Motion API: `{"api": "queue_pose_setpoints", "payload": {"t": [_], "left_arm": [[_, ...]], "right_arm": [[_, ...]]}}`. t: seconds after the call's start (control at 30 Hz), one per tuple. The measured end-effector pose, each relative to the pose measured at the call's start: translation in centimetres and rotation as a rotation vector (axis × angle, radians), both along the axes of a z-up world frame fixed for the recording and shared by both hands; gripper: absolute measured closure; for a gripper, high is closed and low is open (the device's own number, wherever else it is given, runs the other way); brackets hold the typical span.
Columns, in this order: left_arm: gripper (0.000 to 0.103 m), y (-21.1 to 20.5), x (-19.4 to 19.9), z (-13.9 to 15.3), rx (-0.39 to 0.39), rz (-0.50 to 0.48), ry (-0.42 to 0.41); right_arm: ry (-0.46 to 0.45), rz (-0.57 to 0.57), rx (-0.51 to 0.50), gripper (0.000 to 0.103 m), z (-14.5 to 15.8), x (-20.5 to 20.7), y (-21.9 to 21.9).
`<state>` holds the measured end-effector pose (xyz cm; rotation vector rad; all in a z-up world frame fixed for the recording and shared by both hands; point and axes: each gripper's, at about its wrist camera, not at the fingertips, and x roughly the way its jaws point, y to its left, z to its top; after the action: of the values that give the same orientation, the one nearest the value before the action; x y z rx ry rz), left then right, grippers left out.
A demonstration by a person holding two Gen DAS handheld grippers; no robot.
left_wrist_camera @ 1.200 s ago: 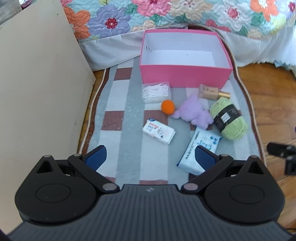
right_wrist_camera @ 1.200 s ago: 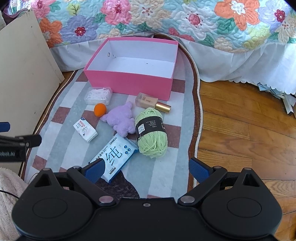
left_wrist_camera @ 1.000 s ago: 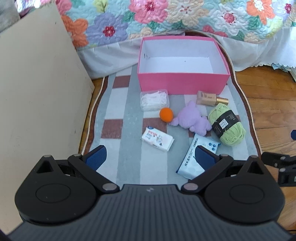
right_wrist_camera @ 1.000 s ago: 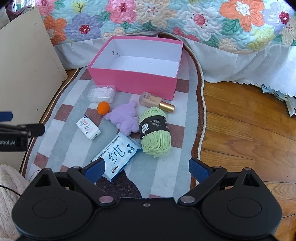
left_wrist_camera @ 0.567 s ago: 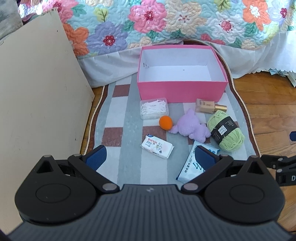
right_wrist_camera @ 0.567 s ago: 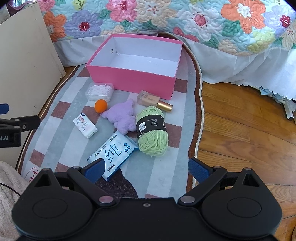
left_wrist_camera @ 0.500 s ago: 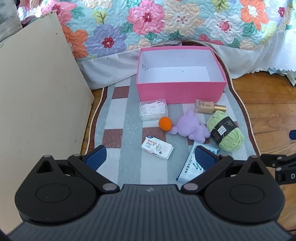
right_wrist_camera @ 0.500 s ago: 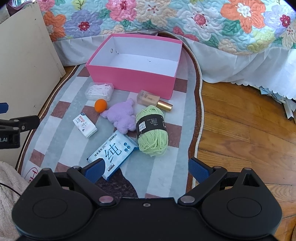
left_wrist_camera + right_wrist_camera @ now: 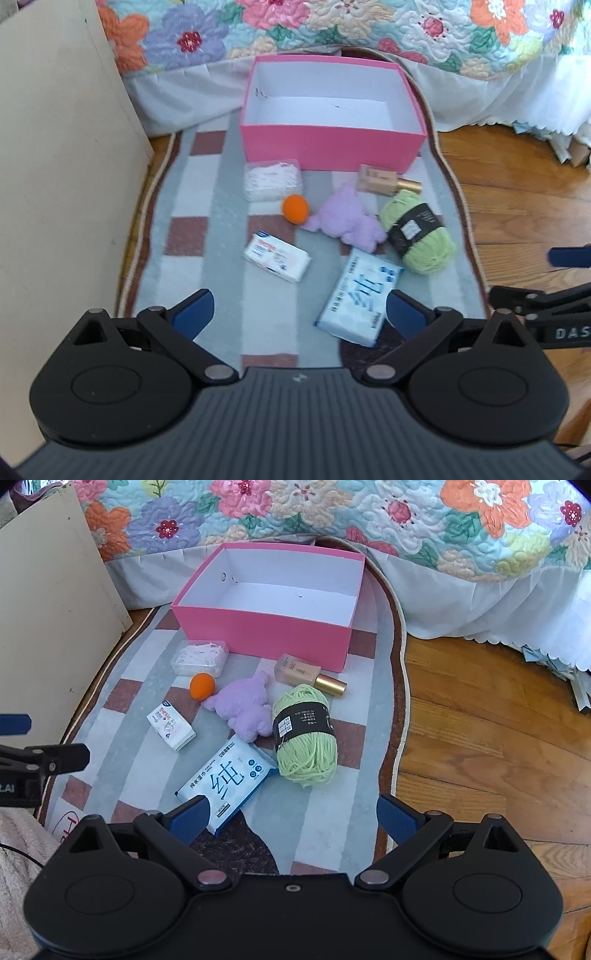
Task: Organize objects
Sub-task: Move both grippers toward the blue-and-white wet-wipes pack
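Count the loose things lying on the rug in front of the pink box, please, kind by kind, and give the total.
Tissue or wipe packs: 2
Clear plastic box: 1
Orange ball: 1
Purple plush toy: 1
Green yarn ball: 1
Cosmetic bottle: 1
Total: 7

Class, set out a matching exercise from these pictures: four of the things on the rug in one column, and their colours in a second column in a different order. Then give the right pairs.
Column 1
1. yarn skein
2. ball
3. plush toy
4. storage box

Column 2
A. pink
B. orange
C. light green
D. lilac

Pairs: 1-C, 2-B, 3-D, 4-A
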<state>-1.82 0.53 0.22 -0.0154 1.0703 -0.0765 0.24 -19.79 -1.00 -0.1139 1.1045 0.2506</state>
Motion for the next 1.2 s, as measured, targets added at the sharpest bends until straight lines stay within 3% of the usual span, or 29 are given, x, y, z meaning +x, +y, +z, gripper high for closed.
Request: {"api": "queue_pose_setpoints", "payload": {"t": [0.5, 1.0, 1.2], "left_arm": [[0.003, 0.4, 0.0, -0.1, -0.016, 0.045, 0.04], [0.003, 1.1, -0.5, 0.8, -0.038, 0.103, -0.003], [0.003, 1.0, -0.5, 1.2, 0.002, 0.08, -0.012]], "right_arm": [[0.011, -0.008, 0.01, 0.004, -0.2, 0.1, -0.4], [0.012, -0.005, 0.009, 0.004, -0.2, 0.0, -0.6], [0.016, 0.008, -0.01, 0.004, 0.0, -0.2, -0.8]]}}
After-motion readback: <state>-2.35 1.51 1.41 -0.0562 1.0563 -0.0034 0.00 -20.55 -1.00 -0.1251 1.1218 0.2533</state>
